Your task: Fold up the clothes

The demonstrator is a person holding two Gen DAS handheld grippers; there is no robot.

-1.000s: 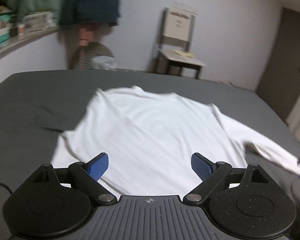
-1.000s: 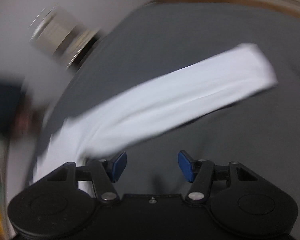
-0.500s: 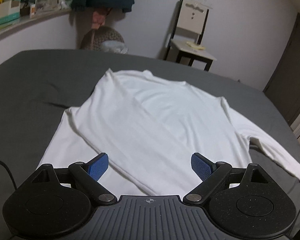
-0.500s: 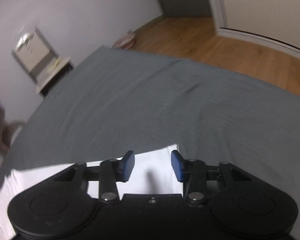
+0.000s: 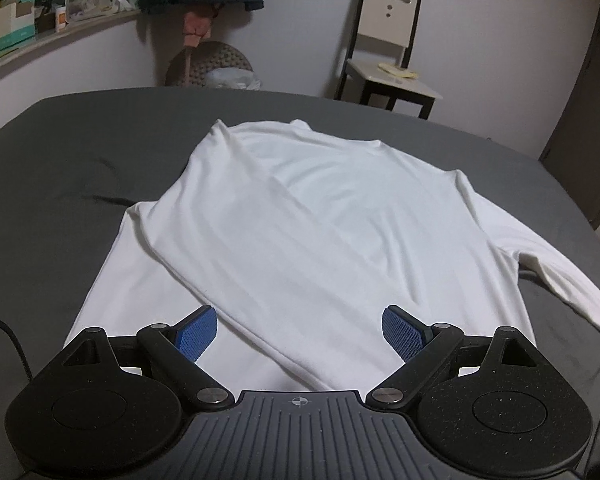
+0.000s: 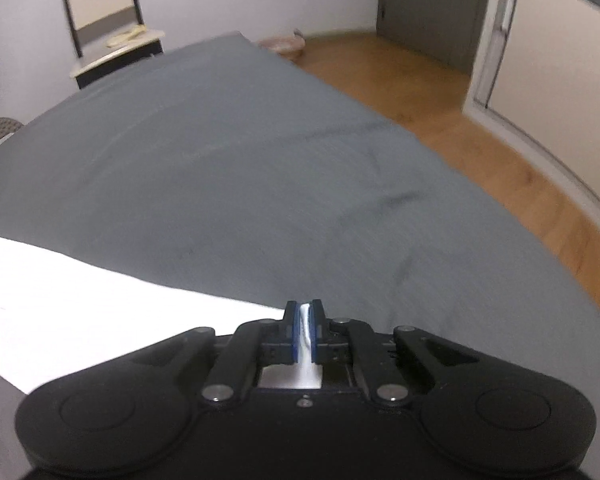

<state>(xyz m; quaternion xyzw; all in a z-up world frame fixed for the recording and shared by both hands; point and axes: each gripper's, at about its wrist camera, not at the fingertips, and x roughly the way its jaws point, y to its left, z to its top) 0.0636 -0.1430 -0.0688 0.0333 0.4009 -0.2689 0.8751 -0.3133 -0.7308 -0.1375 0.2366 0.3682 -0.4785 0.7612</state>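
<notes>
A white long-sleeved shirt (image 5: 312, 216) lies flat on the grey bed (image 5: 52, 184), collar at the far end. Its left sleeve is folded diagonally across the body; its right sleeve (image 5: 560, 280) stretches out toward the bed's right side. My left gripper (image 5: 300, 334) hovers open over the shirt's near hem, with nothing between its blue pads. In the right wrist view, my right gripper (image 6: 305, 330) is shut on the cuff end of the white sleeve (image 6: 100, 320), and the cloth shows pinched between the pads.
A chair (image 5: 388, 56) stands by the far wall, beside a round woven basket (image 5: 212, 66). A cluttered shelf (image 5: 40, 24) runs along the left wall. Wooden floor (image 6: 480, 120) and a door (image 6: 428, 8) lie beyond the bed's right edge.
My right gripper moved onto the end of the right sleeve and shut on its cuff. The left gripper stayed open and tilted slightly, with the shirt now sharper in view.
</notes>
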